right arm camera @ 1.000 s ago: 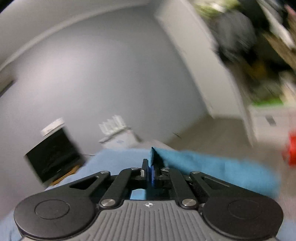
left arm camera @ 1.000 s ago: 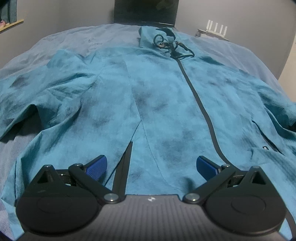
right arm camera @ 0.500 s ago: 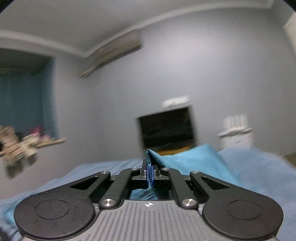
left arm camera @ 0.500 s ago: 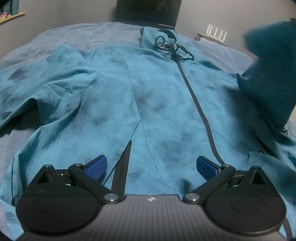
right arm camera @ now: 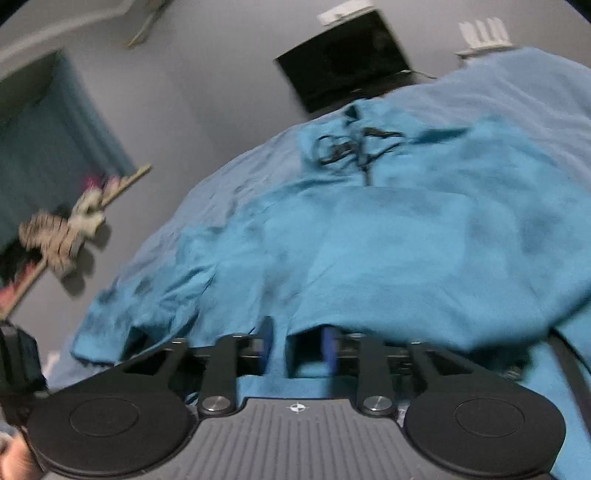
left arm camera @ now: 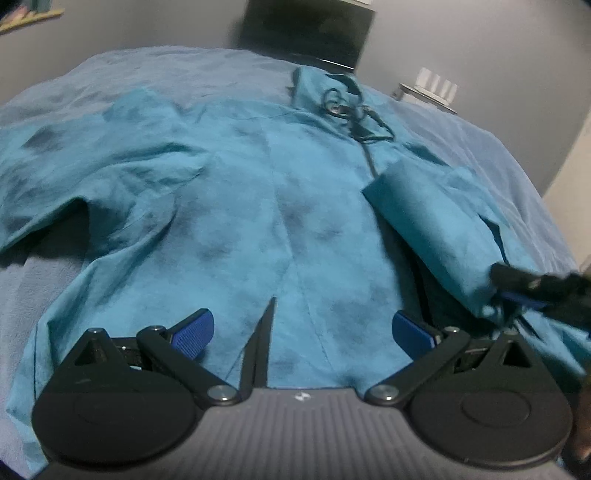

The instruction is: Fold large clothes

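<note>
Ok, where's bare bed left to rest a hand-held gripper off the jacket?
Bare bedspread lies beyond the jacket's left shoulder toward the laptop, and a strip beside its left hem. The right is crowded: folded sleeve and right hand-held gripper.

no readable words, numbers or brand names showed in either view. the only marks were small white emblems without letters: one on the ribbed grey body of the left gripper (left arm camera: 302, 334), at its front edge, and a round crosshair-like one in the same spot on the right gripper (right arm camera: 296, 350). the teal jacket (left arm camera: 236, 206) carried no legible label, and anything that may have been printed on the dark screen (right arm camera: 351, 62) against the wall or the white device (left arm camera: 432, 86) beside the bed was too blurred and small to make out.
</note>
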The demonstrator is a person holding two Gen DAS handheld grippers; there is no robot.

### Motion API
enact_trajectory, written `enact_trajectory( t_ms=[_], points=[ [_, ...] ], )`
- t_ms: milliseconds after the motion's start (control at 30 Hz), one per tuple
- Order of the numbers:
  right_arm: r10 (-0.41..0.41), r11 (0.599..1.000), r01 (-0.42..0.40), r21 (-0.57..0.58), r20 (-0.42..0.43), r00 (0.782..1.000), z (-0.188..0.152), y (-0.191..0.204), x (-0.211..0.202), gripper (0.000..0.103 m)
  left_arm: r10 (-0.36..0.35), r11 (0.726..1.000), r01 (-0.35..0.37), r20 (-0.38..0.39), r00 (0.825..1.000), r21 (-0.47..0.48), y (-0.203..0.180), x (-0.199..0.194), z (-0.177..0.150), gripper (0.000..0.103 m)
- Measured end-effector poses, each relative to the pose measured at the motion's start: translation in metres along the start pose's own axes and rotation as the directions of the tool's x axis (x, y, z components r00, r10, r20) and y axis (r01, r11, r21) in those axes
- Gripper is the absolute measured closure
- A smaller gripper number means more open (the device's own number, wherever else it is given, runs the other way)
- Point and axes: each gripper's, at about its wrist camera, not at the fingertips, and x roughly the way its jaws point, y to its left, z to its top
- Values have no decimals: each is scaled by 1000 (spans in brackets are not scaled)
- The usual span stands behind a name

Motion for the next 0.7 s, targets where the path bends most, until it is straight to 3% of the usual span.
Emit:
enact_trajectory(
  t_ms=[133, 200, 367, 433, 600, 633, 700],
  points=[
    [-59, 998, 59, -14, 36, 998, 24, -43, -44, 56, -24, 992, 20, 25, 999, 122, -23, -5, -2, 0],
    [-104, 994, 106, -18, 59, 993, 19, -61, -61, 55, -43, 981, 35, 36, 998, 190, -37, -7, -4, 0],
    [-253, 967, 246, 67, 124, 960, 22, -108, -83, 53, -157, 933, 141, 24, 987, 330, -82, -11, -7, 1],
    [-297, 950, 278, 139, 138, 945, 17, -126, -80, 53, -193, 900, 169, 19, 981, 401, -106, -9, -9, 1],
    [-411, 863, 340, 374, 128, 903, -17, -176, -82, 50, -173, 779, 118, 30, 984, 615, -172, 12, -17, 2],
    [-413, 852, 333, 403, 127, 902, -21, -182, -84, 49, -170, 764, 115, 27, 985, 635, -183, 20, -19, 4],
    [-409, 845, 315, 432, 142, 901, -24, -190, -87, 45, -143, 755, 99, 16, 990, 648, -202, 40, -21, 19]
  ],
)
